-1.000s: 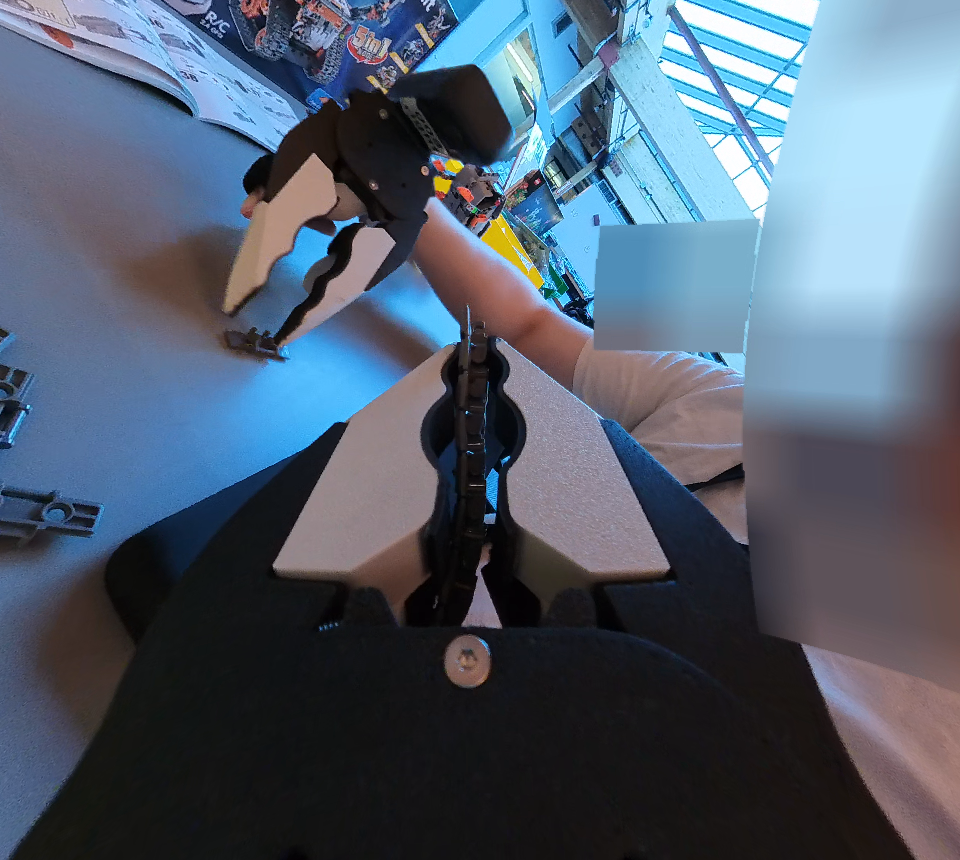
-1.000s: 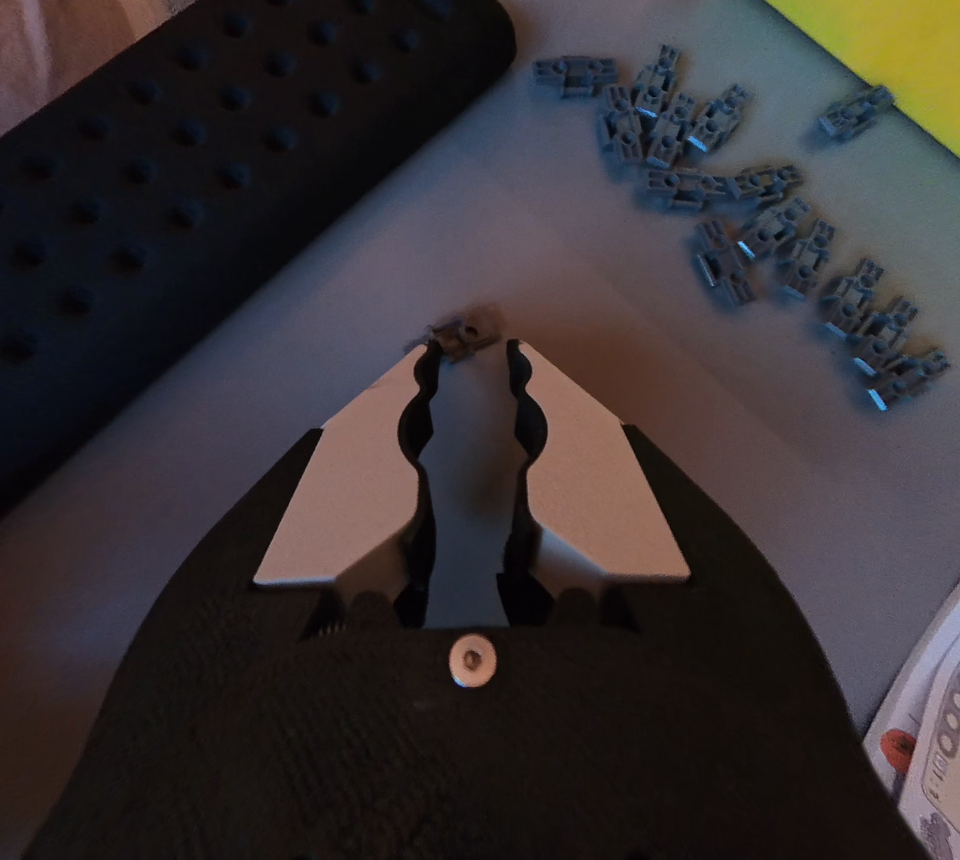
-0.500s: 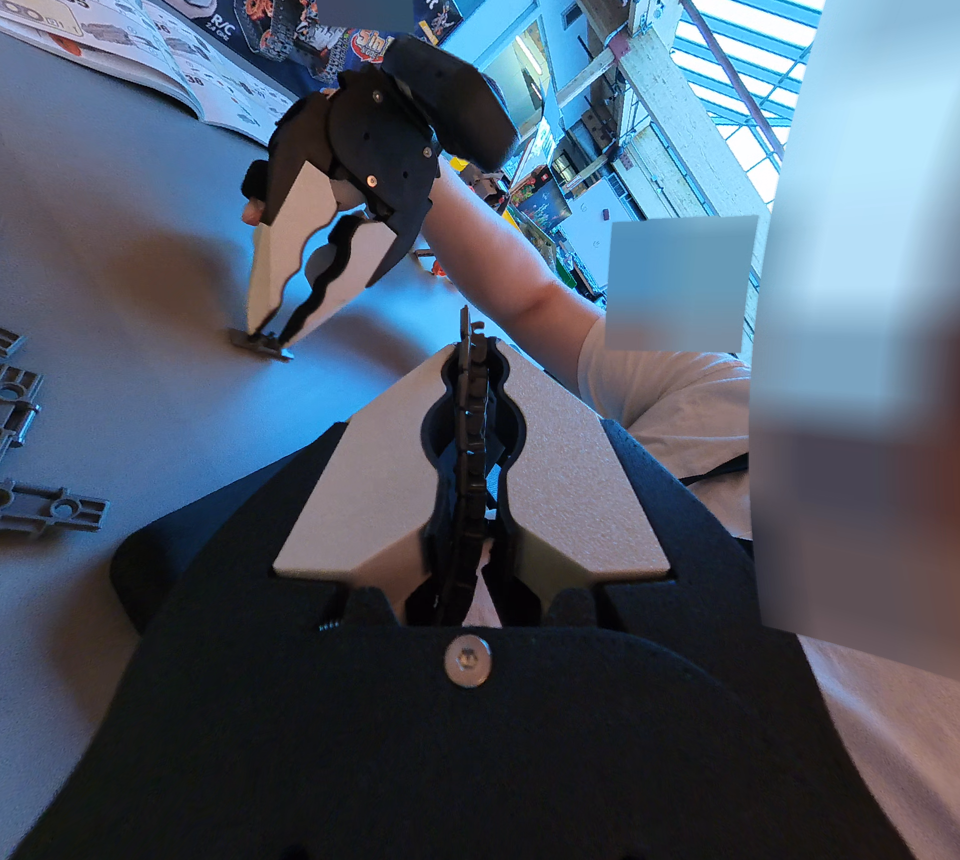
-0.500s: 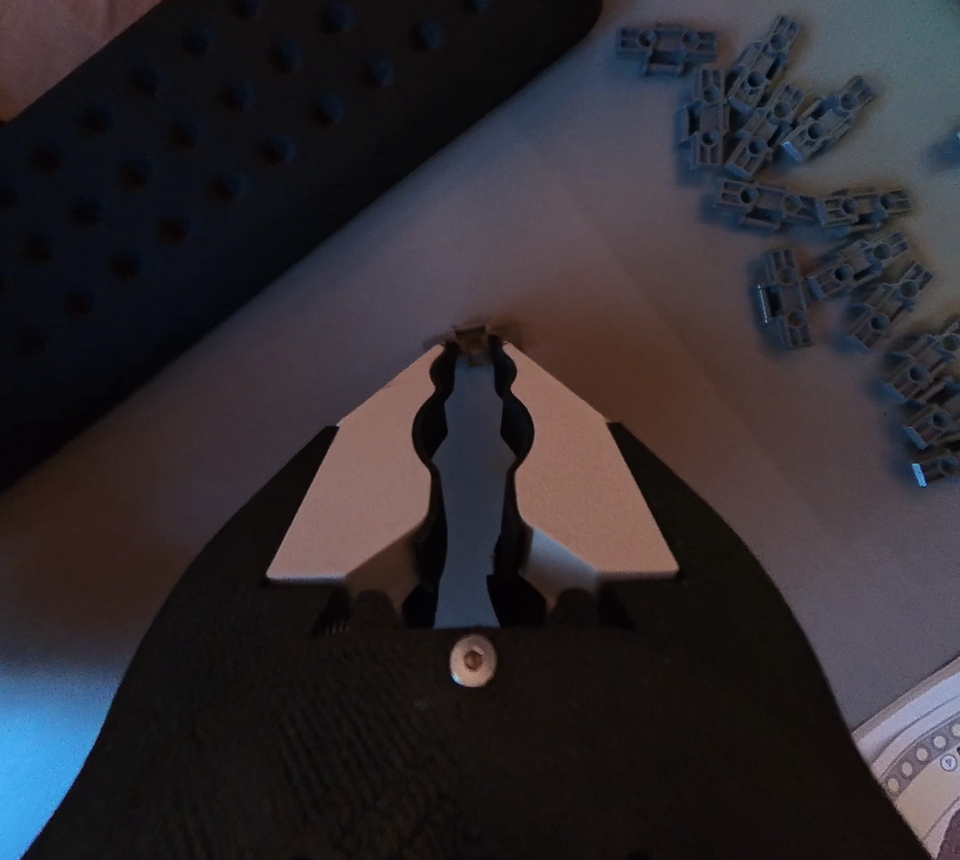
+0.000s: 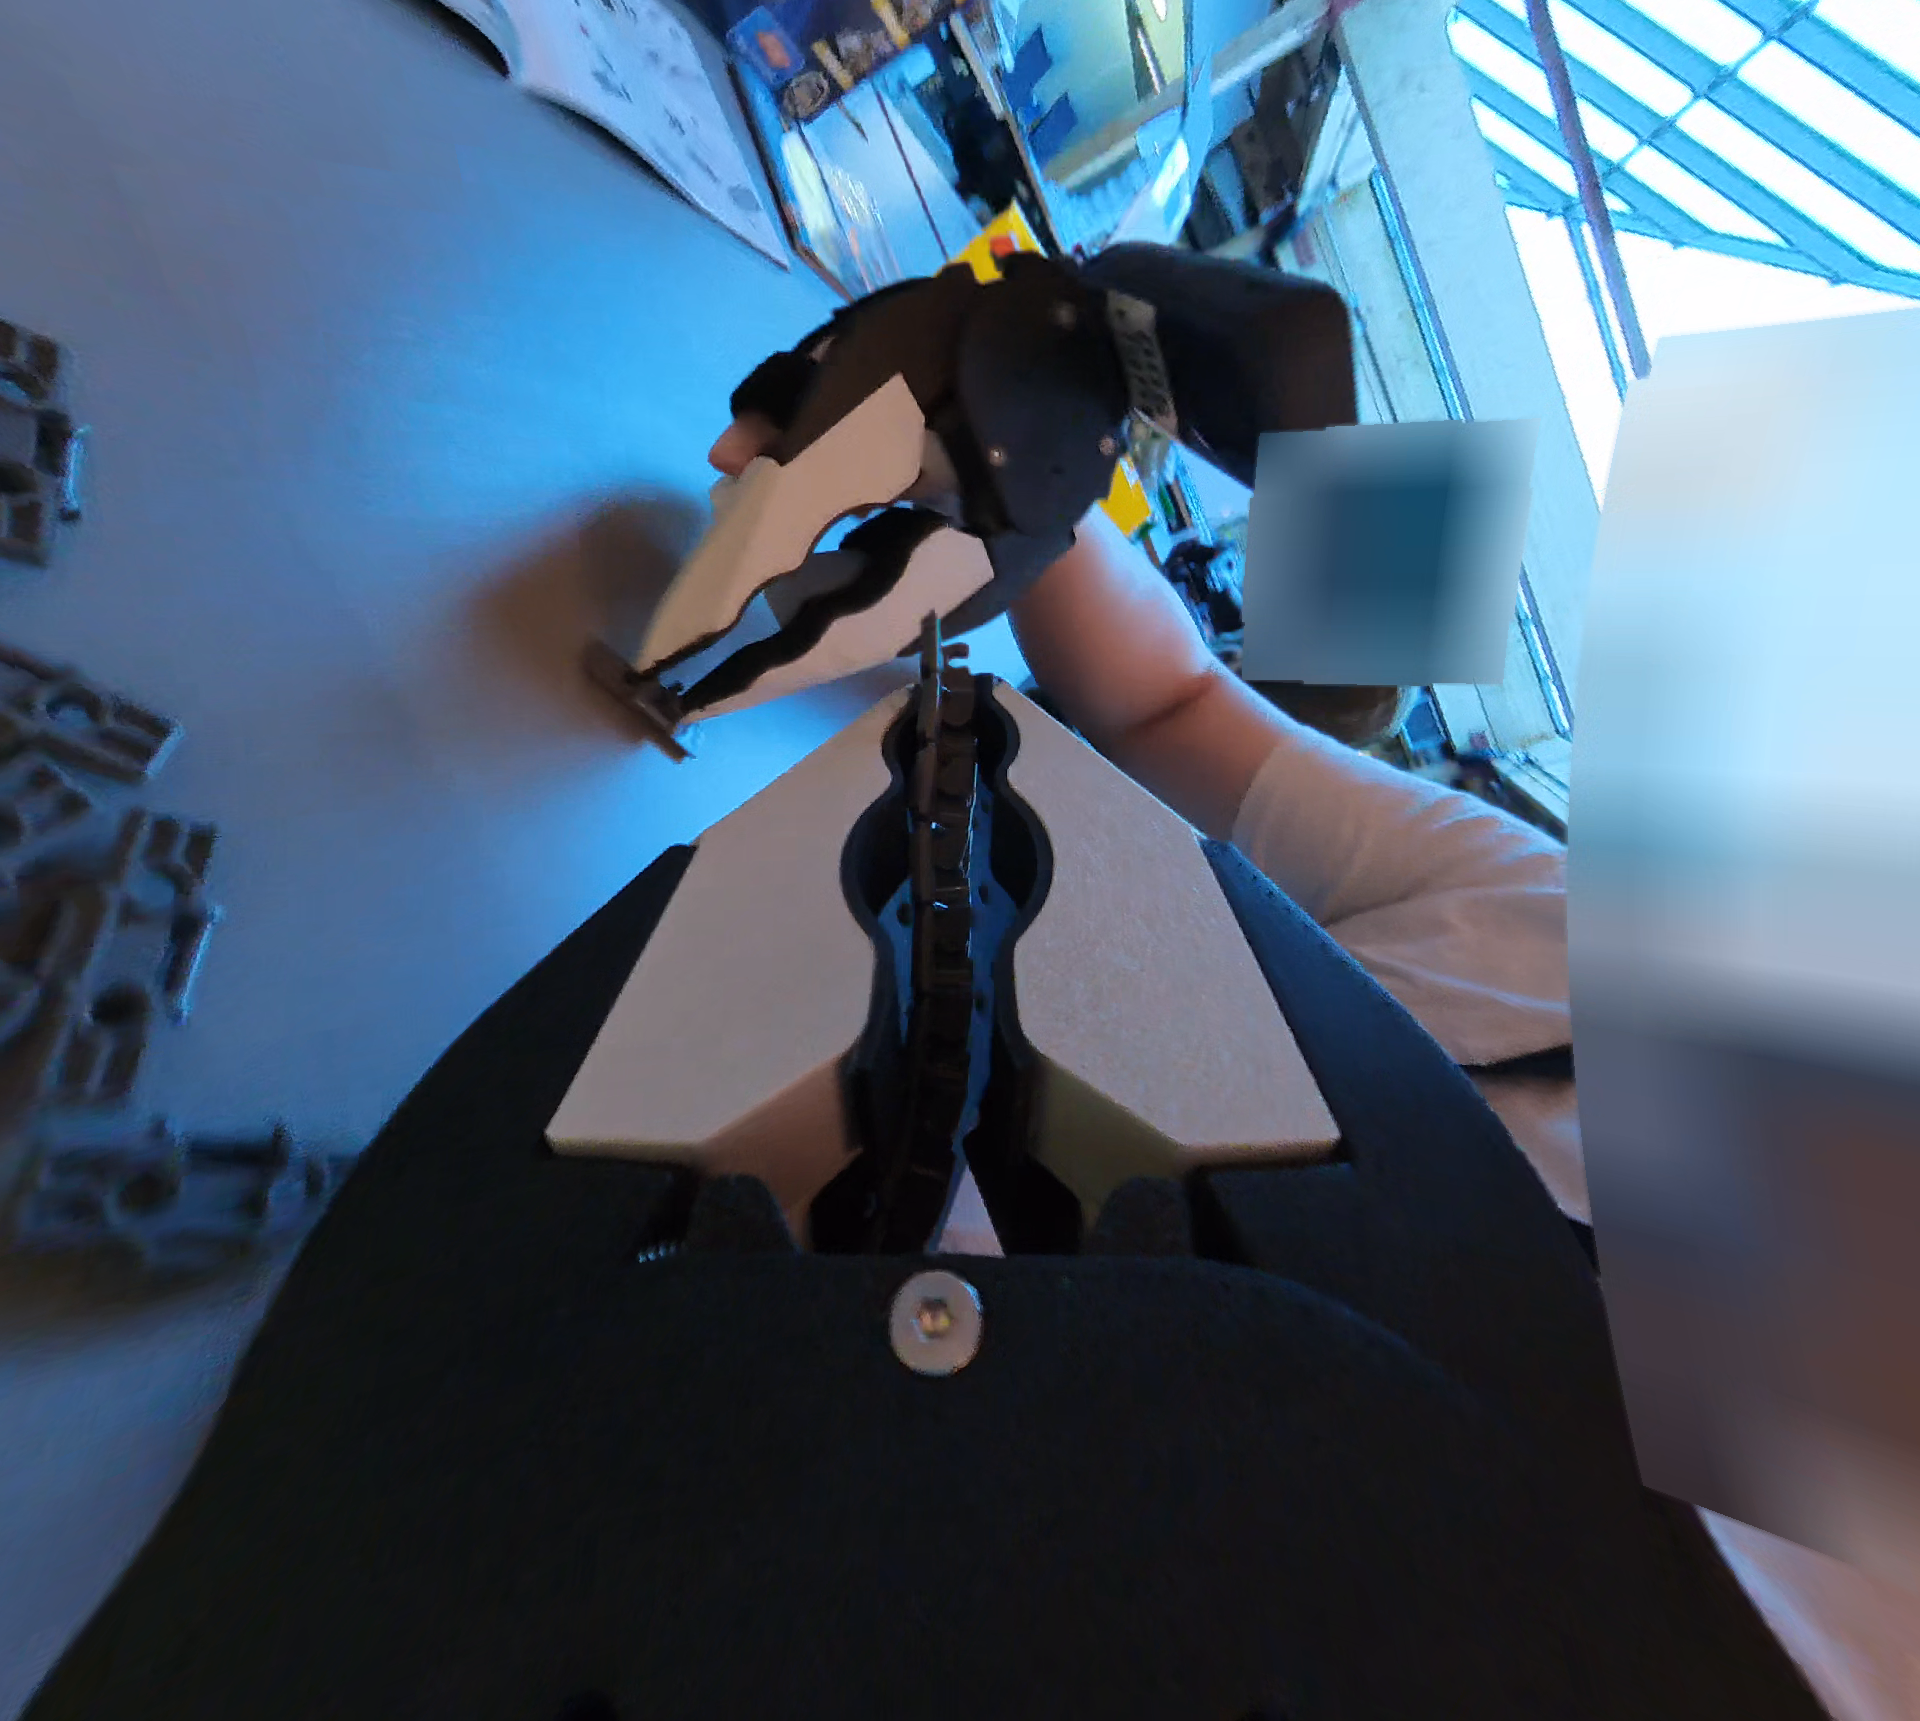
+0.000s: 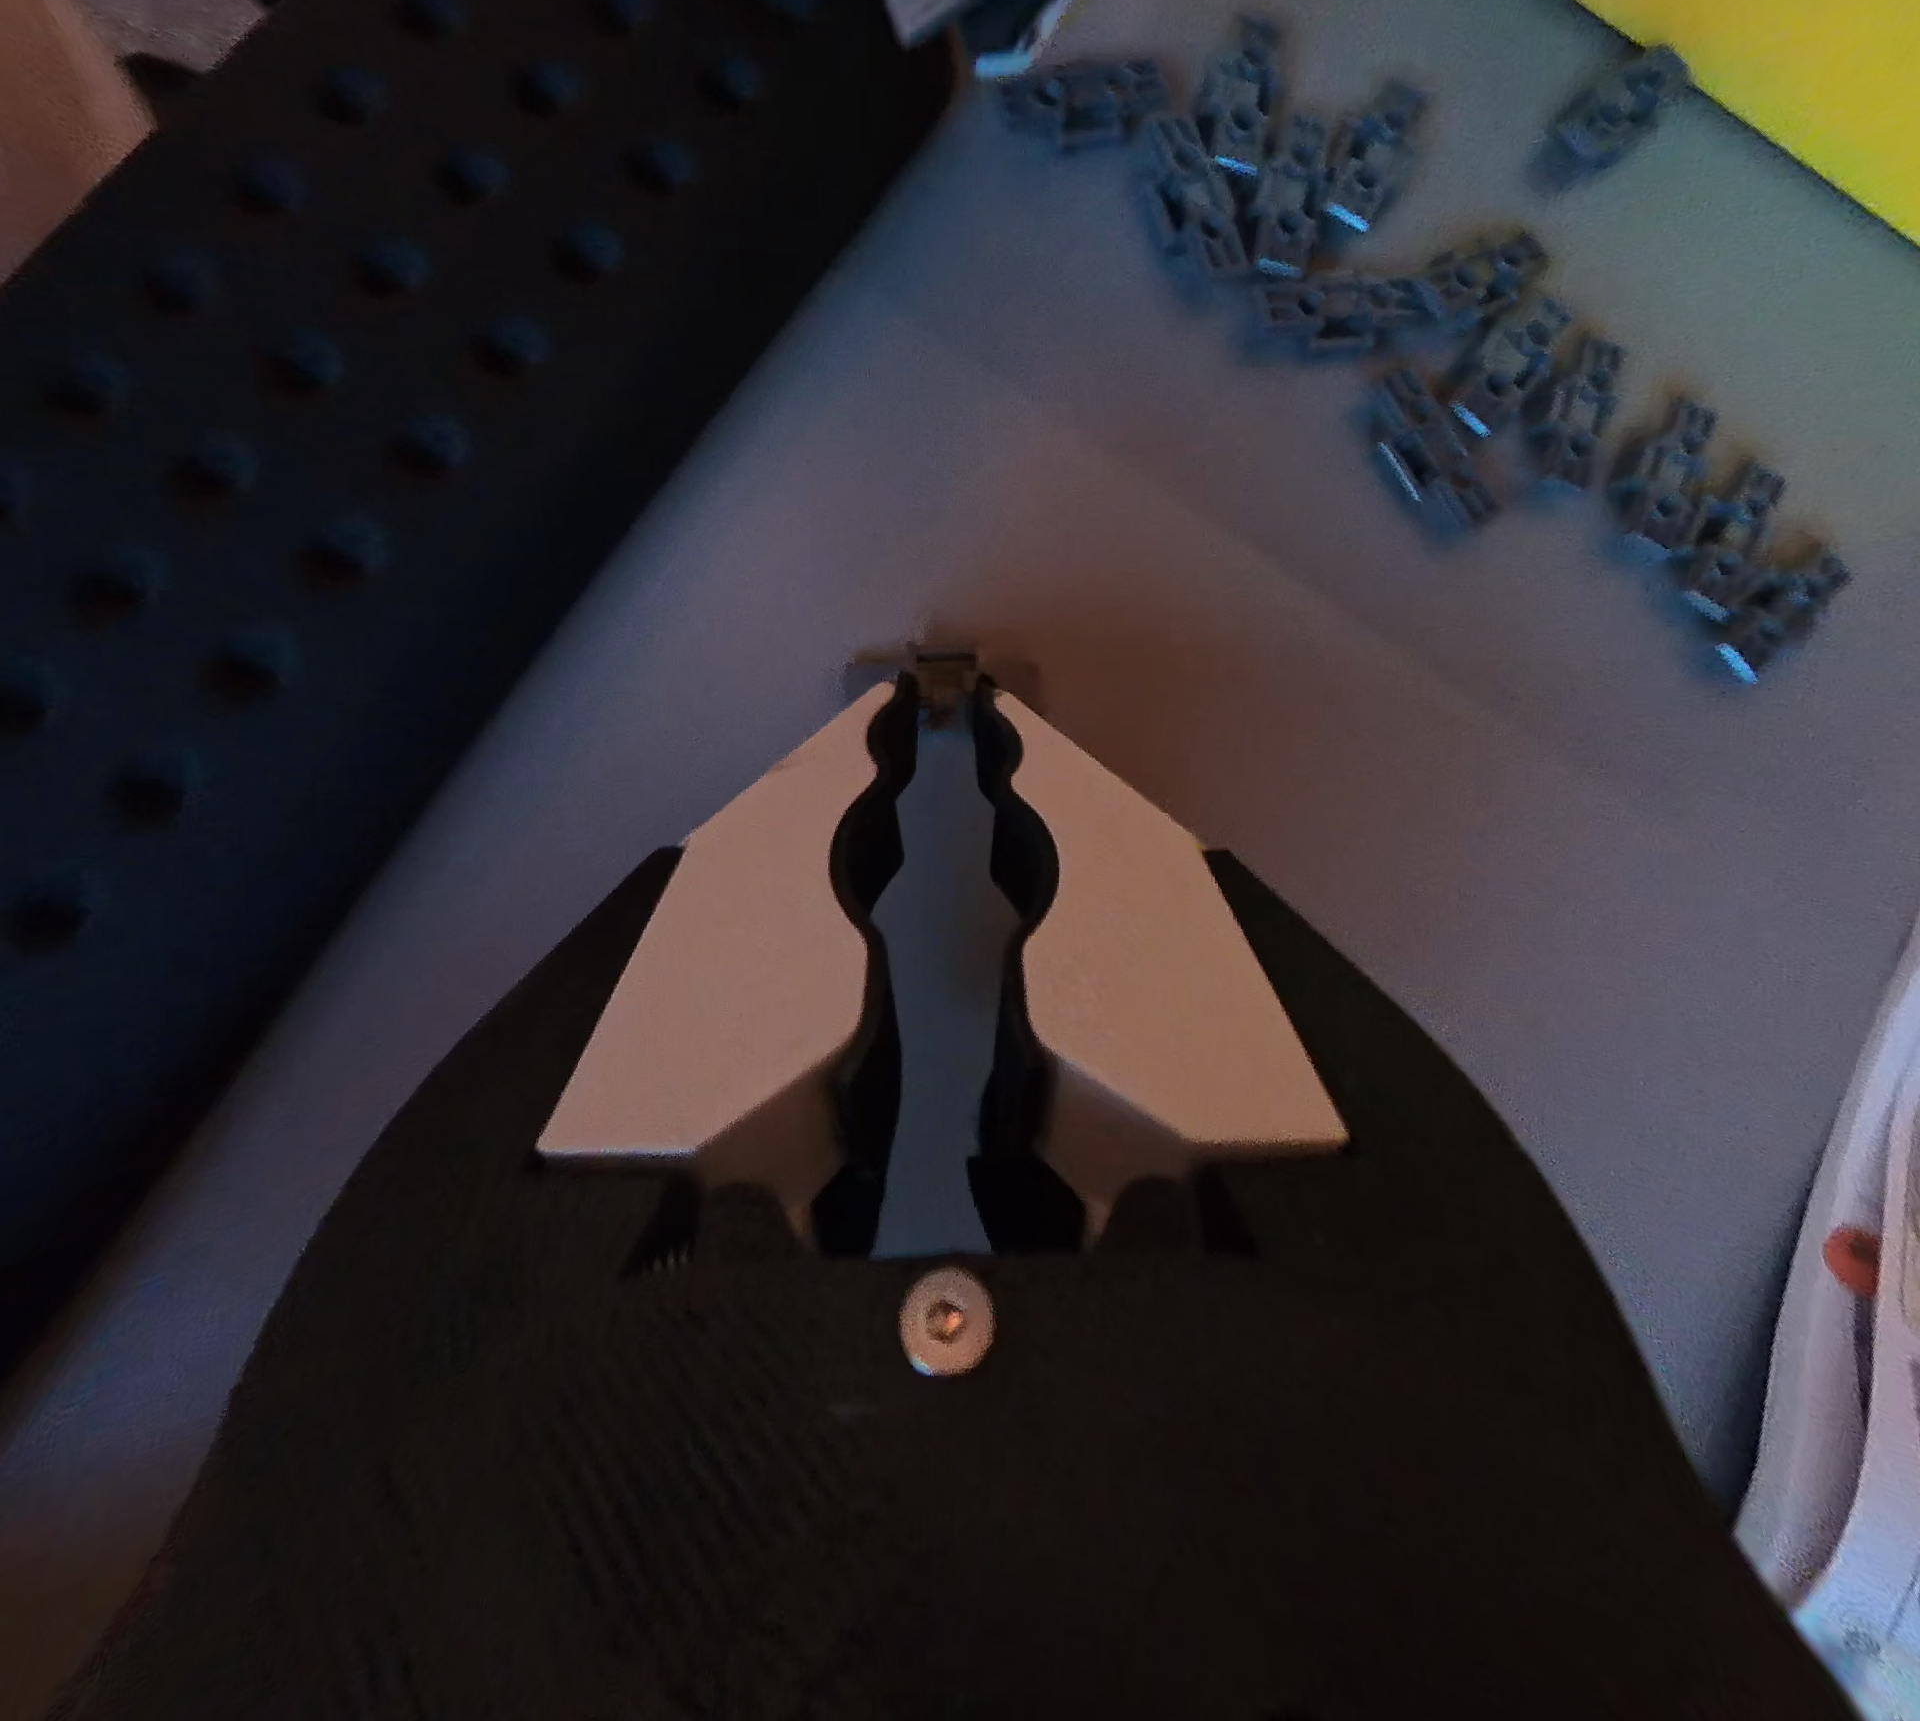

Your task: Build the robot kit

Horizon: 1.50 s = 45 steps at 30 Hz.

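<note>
Left gripper (image 5: pixel 940 695) clamps a black track chain (image 5: pixel 940 850) upright, right gripper (image 6: pixel 940 684) pinches one grey link (image 6: pixel 940 669) at its tips on the table (image 6: pixel 1195 736), left of the loose links (image 6: pixel 1455 341); lift squarely, grip looks shallow

Your left gripper (image 5: pixel 943 684) and right gripper (image 6: pixel 940 684) are built alike: a matte black textured body, a silver hex-socket screw (image 5: pixel 935 1324) at centre, and two pale wedge-shaped fingers (image 5: pixel 748 965) with wavy black inner pads. You wear a white short sleeve (image 5: pixel 1423 902).
</note>
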{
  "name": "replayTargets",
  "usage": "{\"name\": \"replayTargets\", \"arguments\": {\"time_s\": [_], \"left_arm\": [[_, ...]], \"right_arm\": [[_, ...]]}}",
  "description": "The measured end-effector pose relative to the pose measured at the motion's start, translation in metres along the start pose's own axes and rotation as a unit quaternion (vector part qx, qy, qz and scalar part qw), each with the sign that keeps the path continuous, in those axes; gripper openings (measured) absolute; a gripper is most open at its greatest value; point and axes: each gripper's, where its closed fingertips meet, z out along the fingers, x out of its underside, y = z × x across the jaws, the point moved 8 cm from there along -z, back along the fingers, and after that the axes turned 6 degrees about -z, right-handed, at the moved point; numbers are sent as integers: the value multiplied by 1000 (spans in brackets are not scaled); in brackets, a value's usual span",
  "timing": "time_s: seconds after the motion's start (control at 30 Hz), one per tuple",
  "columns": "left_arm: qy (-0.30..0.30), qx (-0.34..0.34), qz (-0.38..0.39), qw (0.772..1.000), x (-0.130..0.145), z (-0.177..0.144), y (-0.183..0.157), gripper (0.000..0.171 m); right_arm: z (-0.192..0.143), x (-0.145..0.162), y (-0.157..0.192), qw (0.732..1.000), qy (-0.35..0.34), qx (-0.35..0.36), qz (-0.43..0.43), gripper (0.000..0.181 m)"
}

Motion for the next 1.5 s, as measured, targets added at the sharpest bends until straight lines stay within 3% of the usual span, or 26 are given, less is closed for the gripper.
{"name": "replayTargets", "arguments": {"time_s": [0.1, 0.3, 0.47, 0.6, 0.73, 1.07, 1.5], "left_arm": [[37, 8, -12, 999, -6, 16, 3, 6], [115, 23, -38, 992, -17, 62, 12, 6], [181, 41, -52, 981, -17, 108, 17, 6], [234, 53, -73, 968, -11, 129, 21, 11], [242, 70, -114, 961, -13, 141, 28, 20], [248, 90, -173, 949, -16, 151, 39, 34], [250, 66, -163, 952, -13, 153, 45, 22]], "right_arm": [[-8, 5, 4, 998, 5, 55, 22, 8], [-75, 2, 38, 982, -27, 184, 17, 8], [-89, 11, 59, 968, 2, 248, 46, 8], [-100, 18, 65, 967, -10, 249, 56, 8], [-105, 20, 67, 971, -13, 235, 49, 8], [-95, 28, 62, 970, 64, 232, 45, 8], [-88, 24, 63, 972, 112, 206, 27, 9]]}}
